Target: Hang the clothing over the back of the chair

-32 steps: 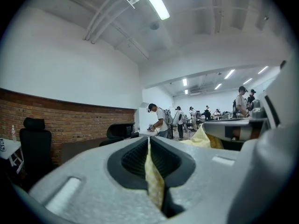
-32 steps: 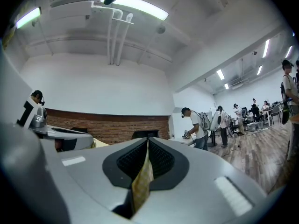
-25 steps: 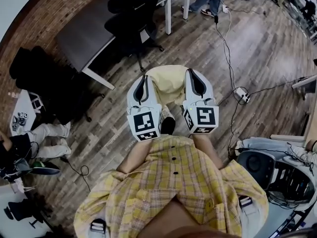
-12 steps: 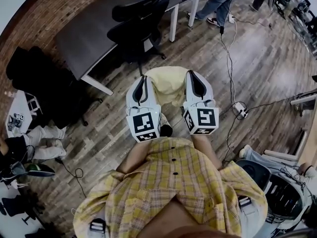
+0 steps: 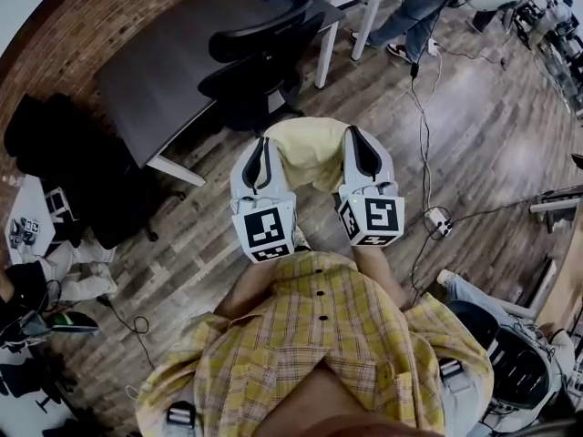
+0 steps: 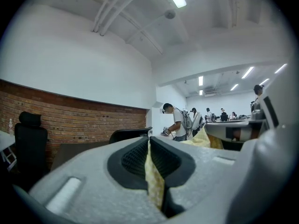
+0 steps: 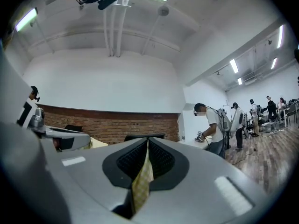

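Observation:
A yellow plaid shirt [image 5: 310,151] hangs between my two grippers, held level in front of me. My left gripper [image 5: 265,150] is shut on one edge of it; a strip of the yellow cloth [image 6: 153,181] is pinched between its pads. My right gripper [image 5: 350,144] is shut on the other edge, with yellow plaid cloth [image 7: 141,182] clamped in its jaws. The black office chair [image 5: 260,57] stands ahead of the grippers, pushed against a dark desk [image 5: 173,71]; its back [image 6: 128,133] shows beyond the left jaws and again as a dark back [image 7: 144,136] past the right jaws.
A white table leg [image 5: 330,55] stands right of the chair. A cable [image 5: 424,135] runs over the wooden floor to a power strip [image 5: 439,220]. A person [image 7: 212,125] stands at a white table. A black bag [image 5: 55,167] lies at the left by the brick wall.
Both grippers with the shirt have moved forward toward the black chair and desk, which now sit nearer and lower in the head view. The grip on the cloth is unchanged.

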A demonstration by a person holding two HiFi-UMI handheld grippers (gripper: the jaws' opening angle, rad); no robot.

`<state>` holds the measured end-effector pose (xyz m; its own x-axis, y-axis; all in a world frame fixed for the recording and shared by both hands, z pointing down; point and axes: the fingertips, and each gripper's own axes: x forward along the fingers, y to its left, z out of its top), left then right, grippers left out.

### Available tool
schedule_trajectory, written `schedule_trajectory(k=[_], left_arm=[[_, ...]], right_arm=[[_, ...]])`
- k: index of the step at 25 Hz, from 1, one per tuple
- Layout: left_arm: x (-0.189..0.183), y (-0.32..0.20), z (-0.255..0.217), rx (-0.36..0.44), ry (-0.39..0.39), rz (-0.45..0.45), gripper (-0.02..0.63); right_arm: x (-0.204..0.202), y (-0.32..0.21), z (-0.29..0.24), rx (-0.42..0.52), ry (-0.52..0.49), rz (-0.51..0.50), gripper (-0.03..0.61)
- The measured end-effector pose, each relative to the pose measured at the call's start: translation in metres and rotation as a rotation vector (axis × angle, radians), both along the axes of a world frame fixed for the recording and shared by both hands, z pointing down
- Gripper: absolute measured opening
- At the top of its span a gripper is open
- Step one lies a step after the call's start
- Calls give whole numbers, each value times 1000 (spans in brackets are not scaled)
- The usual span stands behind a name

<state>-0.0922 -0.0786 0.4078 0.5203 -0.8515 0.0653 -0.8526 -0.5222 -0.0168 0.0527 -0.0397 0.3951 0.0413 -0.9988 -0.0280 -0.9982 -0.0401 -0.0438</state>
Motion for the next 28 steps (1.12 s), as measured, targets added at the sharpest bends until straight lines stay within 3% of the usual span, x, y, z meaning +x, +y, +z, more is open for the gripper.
schedule_trajectory(k=[11,22,28], left_arm=[[16,-82,-10,4,-3,-33,15],[38,-95,-7,14,-34,-88,15],[49,-110,-18,33,-45,-176,15]], right_arm=[[19,-87,-9,-16,5,-20,9],[28,-111,-10,-4,48,-89,9],[42,-139,-18,14,52,-177,9]])
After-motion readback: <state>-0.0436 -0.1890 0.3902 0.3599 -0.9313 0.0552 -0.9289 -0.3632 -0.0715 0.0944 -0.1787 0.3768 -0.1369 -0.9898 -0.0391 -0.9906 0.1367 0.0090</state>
